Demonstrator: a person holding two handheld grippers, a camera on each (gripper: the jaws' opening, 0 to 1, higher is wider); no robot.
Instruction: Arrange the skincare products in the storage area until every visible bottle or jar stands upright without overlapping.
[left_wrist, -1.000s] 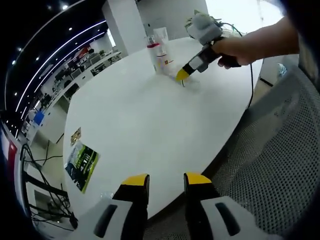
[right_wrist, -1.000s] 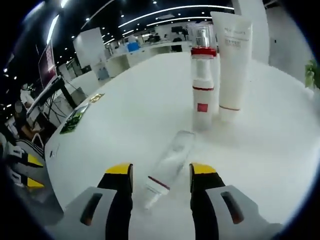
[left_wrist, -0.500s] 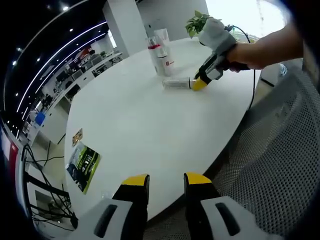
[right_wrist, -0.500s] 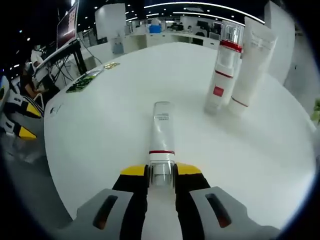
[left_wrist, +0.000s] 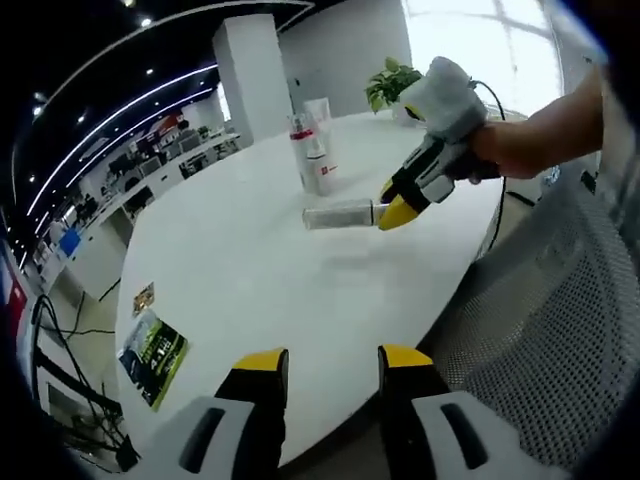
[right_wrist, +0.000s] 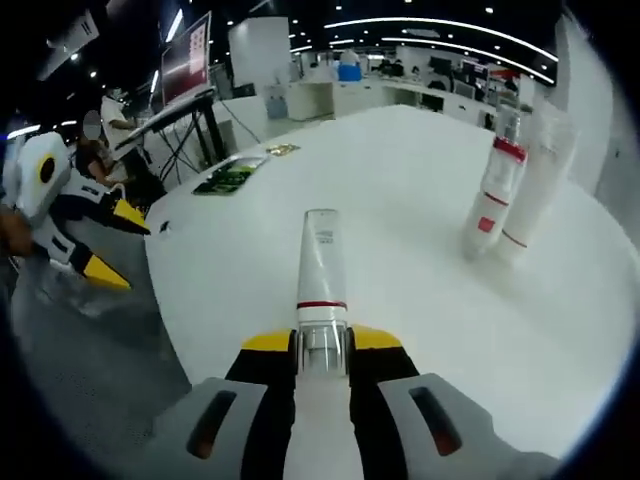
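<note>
My right gripper (right_wrist: 322, 343) is shut on the cap end of a clear tube (right_wrist: 319, 265) with a red band, which sticks out level over the white round table (right_wrist: 400, 180). In the left gripper view that same right gripper (left_wrist: 392, 211) holds the clear tube (left_wrist: 338, 213) above the table (left_wrist: 250, 260). A red-capped pump bottle (right_wrist: 492, 196) and a white tube (right_wrist: 536, 185) stand upright together at the far right; both stand by the table's far side as the pump bottle (left_wrist: 306, 152) and the white tube (left_wrist: 322, 120). My left gripper (left_wrist: 330, 365) hangs open over the table's near edge.
A green leaflet (left_wrist: 152, 348) and a small card (left_wrist: 142, 296) lie near the table's left edge. A mesh chair back (left_wrist: 560, 330) is at the right. A potted plant (left_wrist: 388, 83) stands behind the table. The left gripper (right_wrist: 95, 240) appears at the left of the right gripper view.
My right gripper closed on the lying clear tube's cap end and lifted it off the table, swinging it level. The left gripper stayed open by the table's edge.
</note>
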